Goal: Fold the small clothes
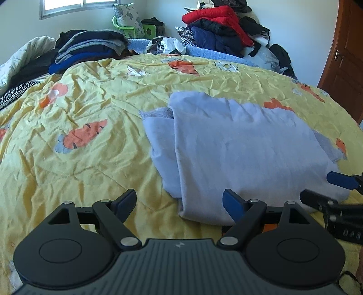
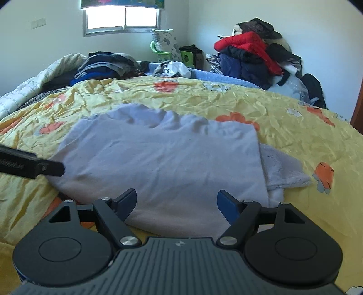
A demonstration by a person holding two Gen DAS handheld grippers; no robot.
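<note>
1. the pale blue garment [image 1: 245, 147] lies partly folded on the yellow carrot-print quilt [image 1: 79, 109], its near edge facing both grippers.
2. left gripper [image 1: 180, 202] sits at the near left corner, jaws wide apart, holding nothing.
3. right gripper [image 2: 177, 202] faces the near edge, jaws equally wide, empty.
4. risk: pinching only the top layer, or snagging quilt underneath, would skew the fold.

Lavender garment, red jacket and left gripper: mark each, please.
lavender garment [image 2: 158, 163]: right wrist view, middle of its folded top layer.
red jacket [image 1: 217, 15]: left wrist view, top of pile.
left gripper [image 1: 180, 202]: left wrist view, midway between fingertips.
</note>
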